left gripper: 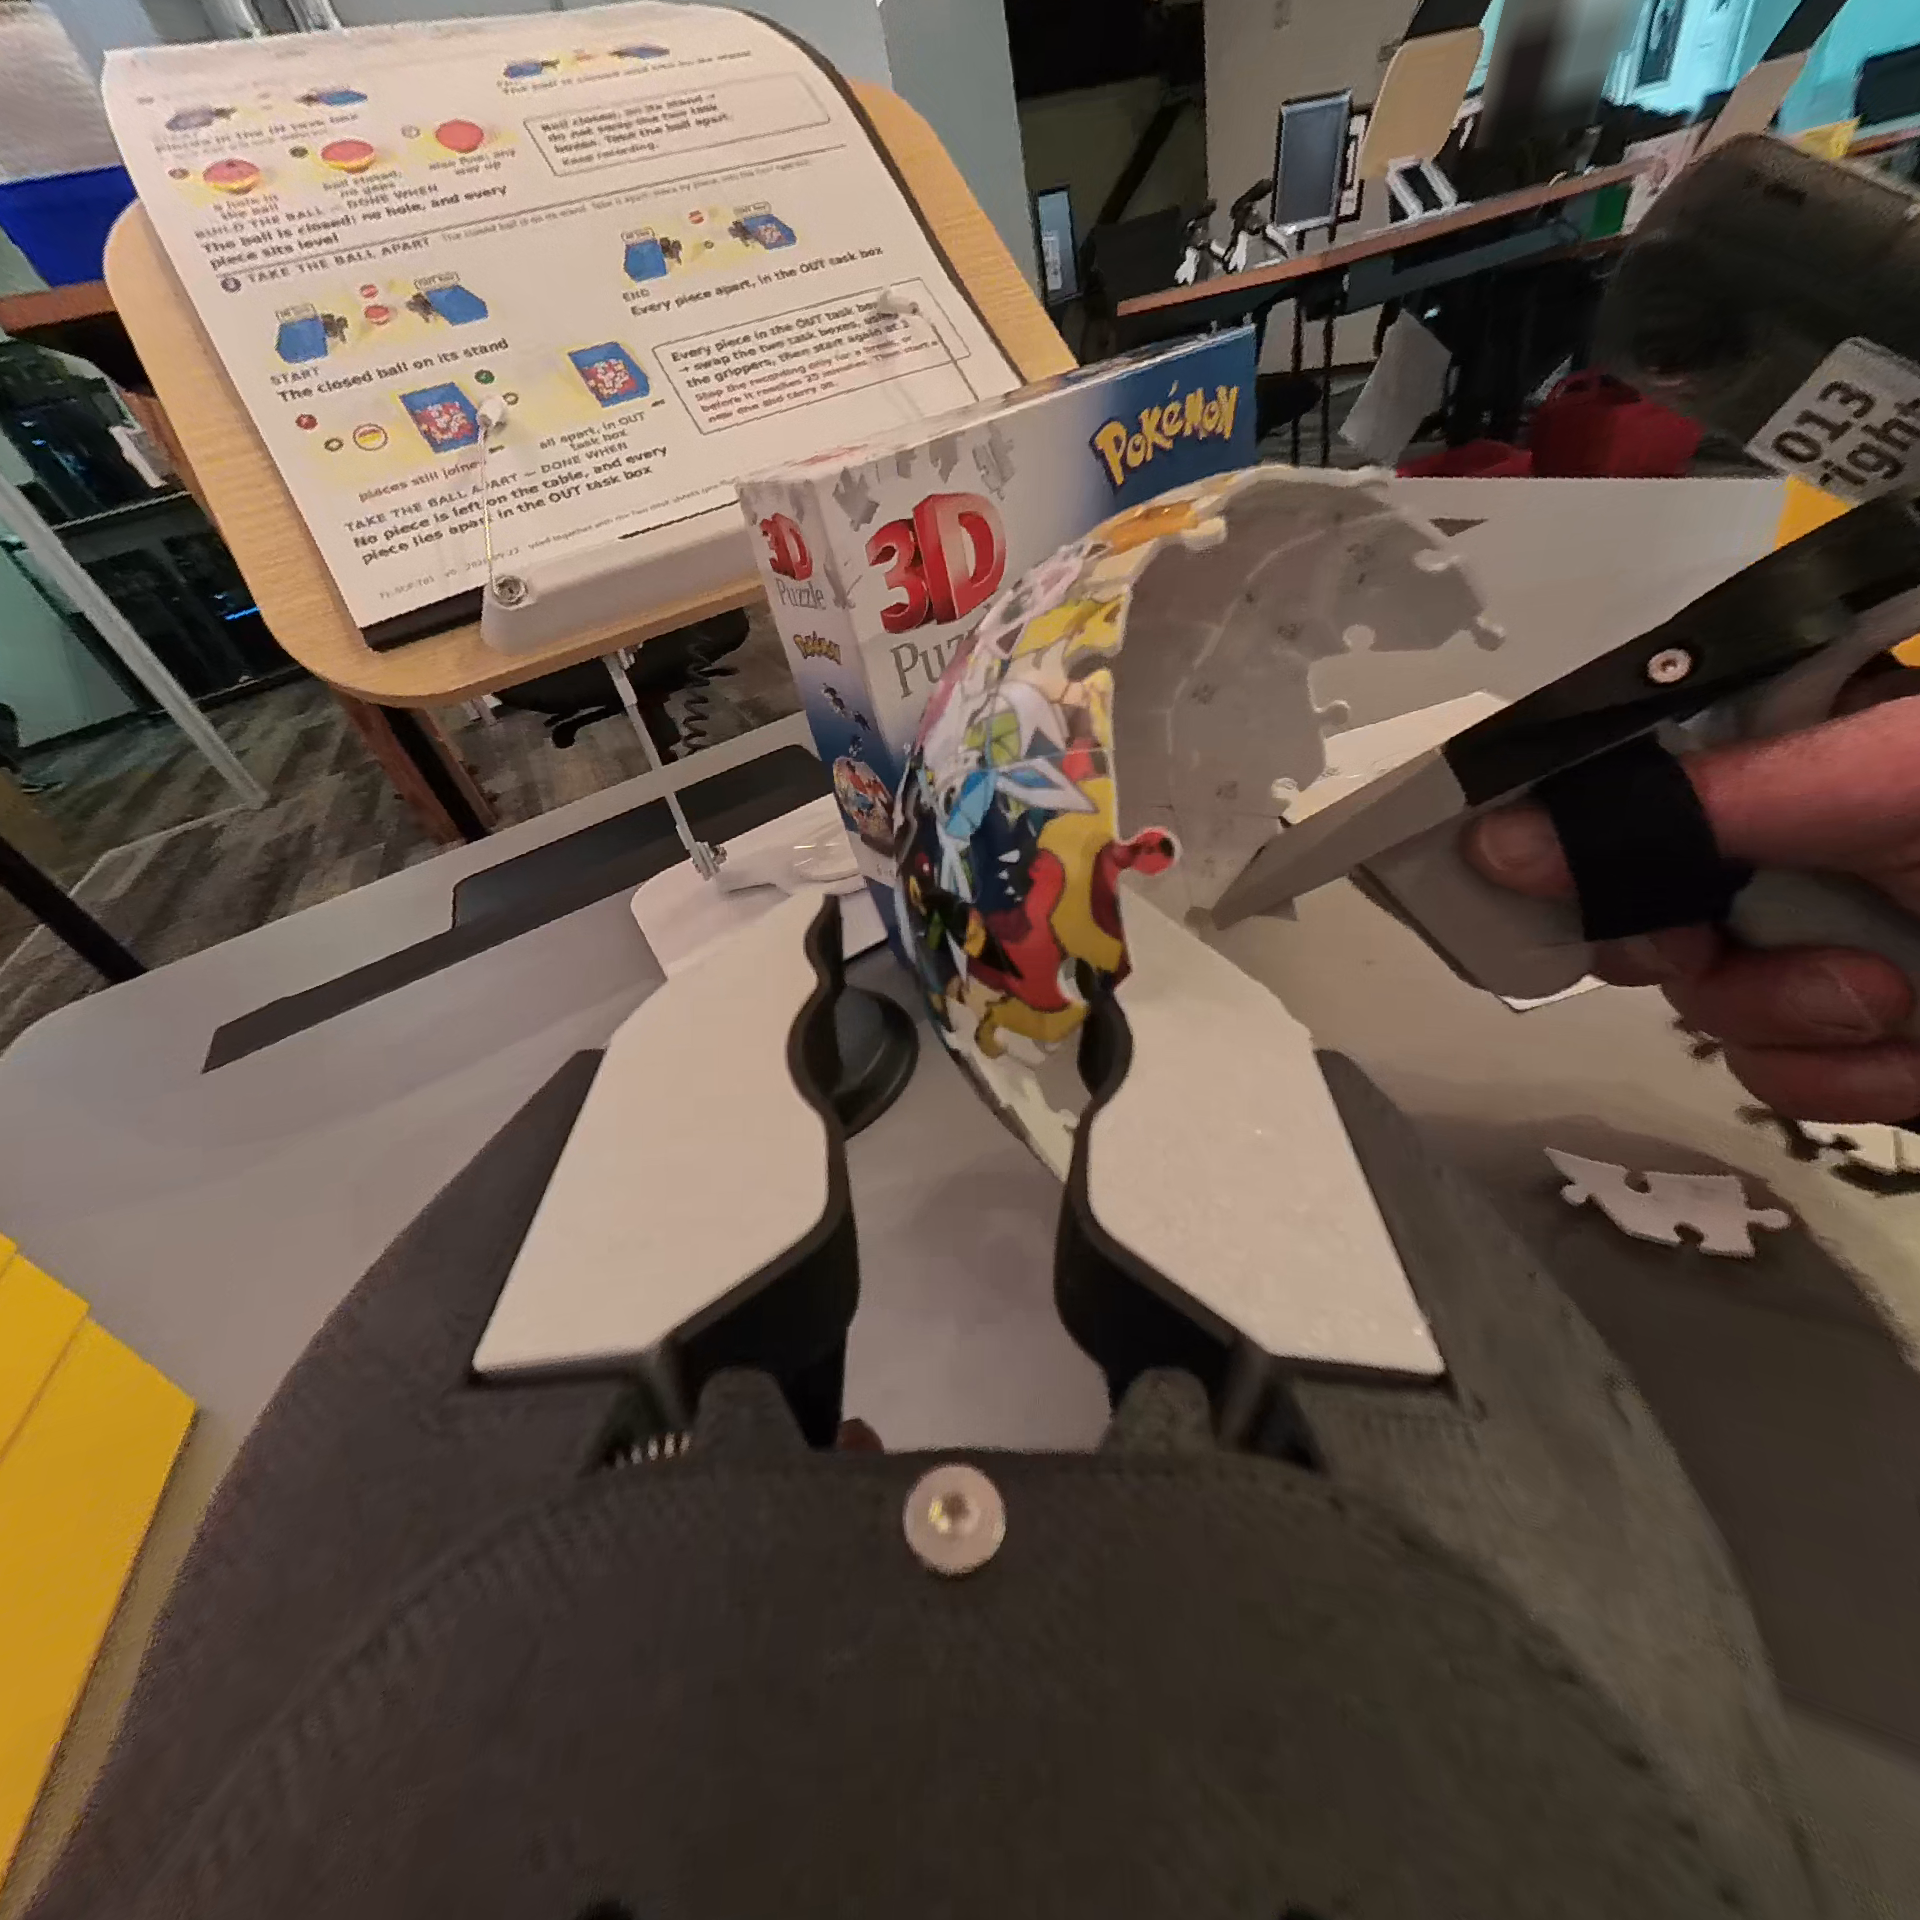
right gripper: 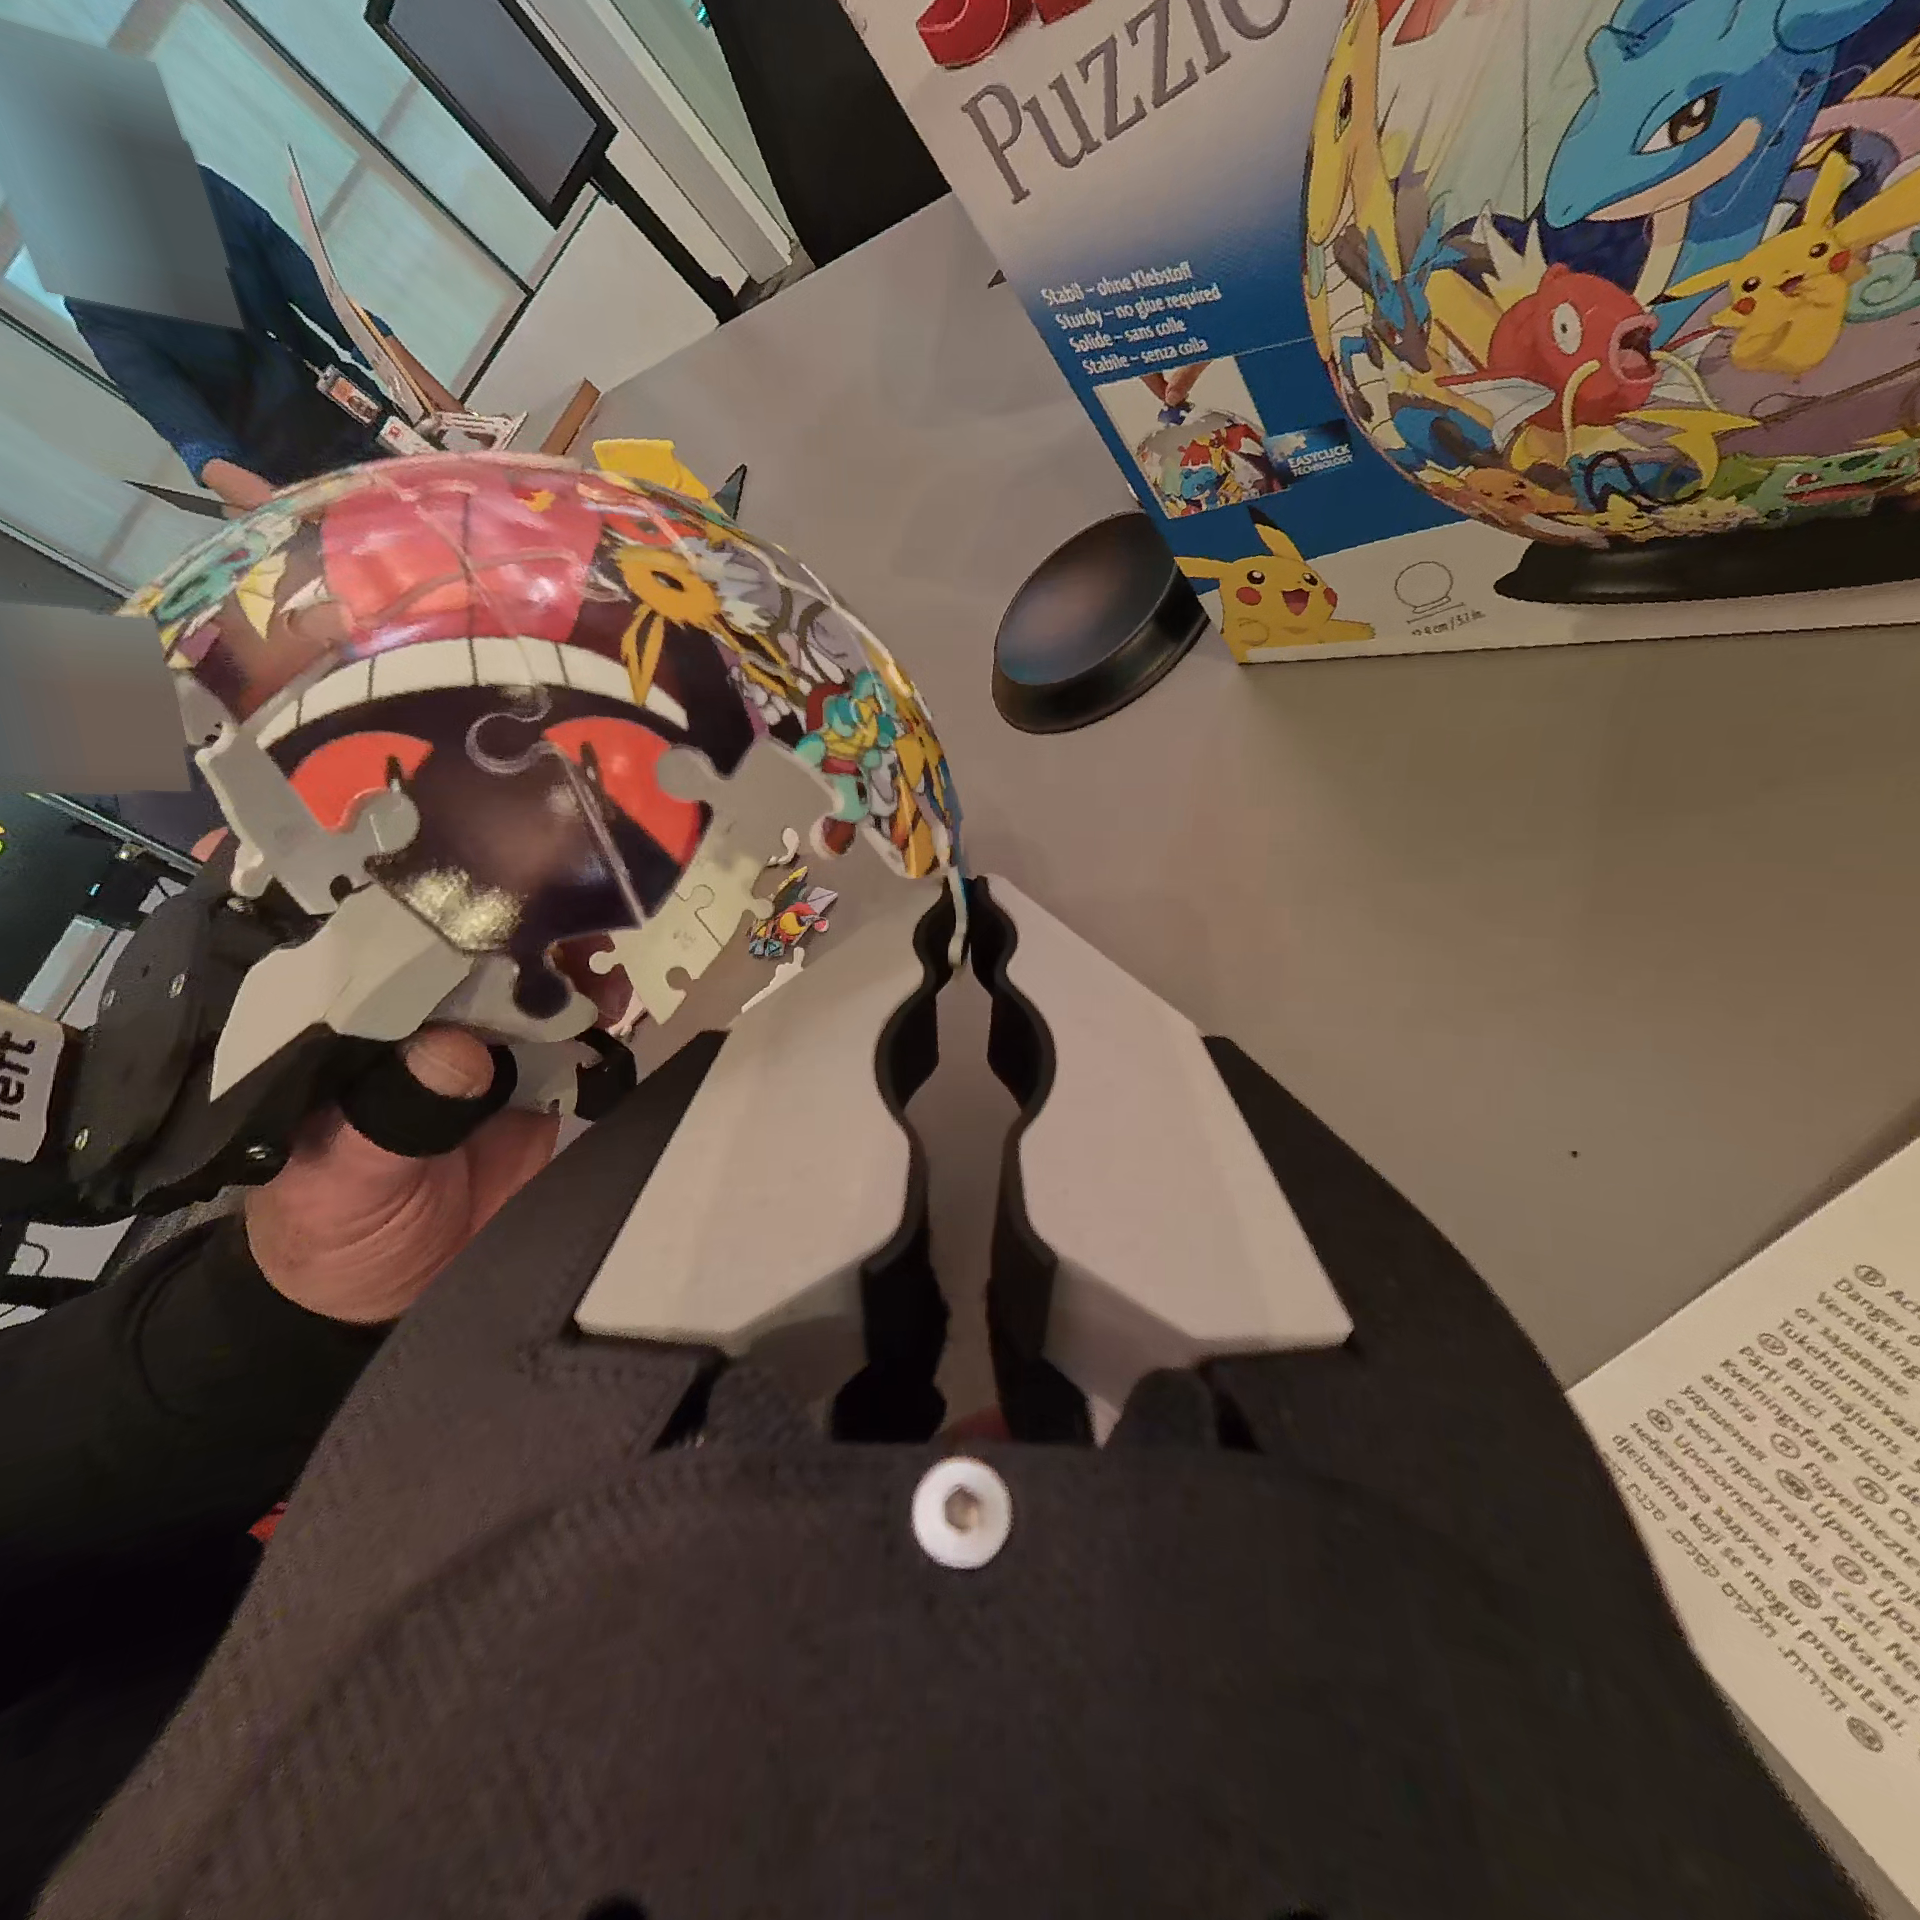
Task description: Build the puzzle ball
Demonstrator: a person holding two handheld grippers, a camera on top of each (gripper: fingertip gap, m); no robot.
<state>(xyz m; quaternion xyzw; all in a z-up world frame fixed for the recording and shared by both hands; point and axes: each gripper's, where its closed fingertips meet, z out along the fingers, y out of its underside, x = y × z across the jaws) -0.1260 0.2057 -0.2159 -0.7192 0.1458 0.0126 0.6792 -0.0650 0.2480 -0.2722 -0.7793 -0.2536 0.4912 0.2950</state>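
Note:
The half-built puzzle ball (left gripper: 1029,790) is a curved shell, colourful outside and grey inside, held up above the table. In the left wrist view my left gripper (left gripper: 977,920) has its jaws apart around the shell's lower edge. The shell lies against the right-hand finger, and the left-hand finger stands clear of it. My right gripper (right gripper: 961,899) is shut on the thin edge of the shell (right gripper: 540,665). It also shows in the left wrist view (left gripper: 1221,909), coming in from the right. The left gripper (right gripper: 343,982) shows under the shell's left side.
The black round stand (right gripper: 1091,644) sits on the grey table (right gripper: 1455,883) by the upright puzzle box (right gripper: 1195,343). A loose grey piece (left gripper: 1662,1205) lies at the right. An instruction sheet on a tilted board (left gripper: 520,312) stands behind. A printed leaflet (right gripper: 1766,1455) and a yellow block (left gripper: 62,1455) lie near the edges. There is about 10 centimetres between the tips of the two grippers.

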